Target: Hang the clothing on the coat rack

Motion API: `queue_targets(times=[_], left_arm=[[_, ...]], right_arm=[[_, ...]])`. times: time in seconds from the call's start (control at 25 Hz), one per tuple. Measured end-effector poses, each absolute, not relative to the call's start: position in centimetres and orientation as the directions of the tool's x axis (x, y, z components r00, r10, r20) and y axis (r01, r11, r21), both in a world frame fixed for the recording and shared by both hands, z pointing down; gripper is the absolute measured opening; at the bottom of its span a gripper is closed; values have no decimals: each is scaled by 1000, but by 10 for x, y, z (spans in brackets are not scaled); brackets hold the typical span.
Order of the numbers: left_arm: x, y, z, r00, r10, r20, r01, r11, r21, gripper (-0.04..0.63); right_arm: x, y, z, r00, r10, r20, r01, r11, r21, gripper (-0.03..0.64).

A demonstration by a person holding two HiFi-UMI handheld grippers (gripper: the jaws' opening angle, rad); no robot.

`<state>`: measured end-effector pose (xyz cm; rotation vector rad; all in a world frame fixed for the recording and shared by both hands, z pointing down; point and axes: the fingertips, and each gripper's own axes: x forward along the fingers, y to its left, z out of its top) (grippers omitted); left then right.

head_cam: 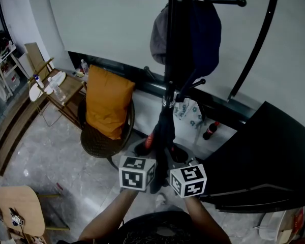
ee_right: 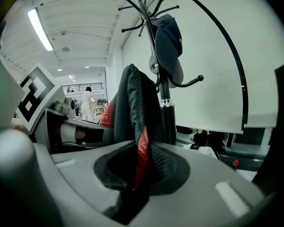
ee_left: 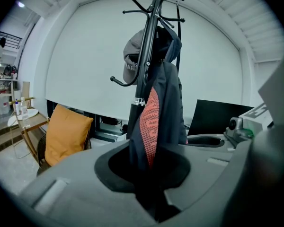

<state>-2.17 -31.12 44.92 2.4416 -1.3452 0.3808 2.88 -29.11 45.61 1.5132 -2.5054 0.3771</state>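
Note:
A dark navy garment (head_cam: 161,136) with a red-orange patterned lining hangs down along the pole of the black coat rack (head_cam: 175,44). Its lower end is pinched between both grippers. My left gripper (head_cam: 151,162) and right gripper (head_cam: 172,165) sit side by side just below the pole, marker cubes toward me. In the left gripper view the garment (ee_left: 161,108) runs up from the shut left gripper (ee_left: 149,193) against the coat rack (ee_left: 144,65). The right gripper (ee_right: 132,193) is likewise shut on the garment (ee_right: 135,103). A grey cap (head_cam: 159,34) and a navy cap (head_cam: 206,29) hang on upper hooks.
A wicker chair with an orange cushion (head_cam: 108,103) stands left of the rack, with a wooden side table (head_cam: 61,88) holding bottles beyond it. At the right sits a large black panel (head_cam: 269,156). A curved black lamp arm (head_cam: 259,39) rises behind. A wooden stool (head_cam: 20,207) is near left.

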Motion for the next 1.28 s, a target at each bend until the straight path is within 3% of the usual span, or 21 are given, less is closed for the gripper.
queue_targets(times=[0.52,1.28], left_arm=[[-30,-294,440,523,-776,353,-850,-503,155,86],[-30,-256,440,549,-753,363,-834,-523,176,92]], right_arm=[[30,-273,449,-431,-859,275,-902,416,-114,66],[28,-236,441,-432,-861,268,-902,415,-121,67]])
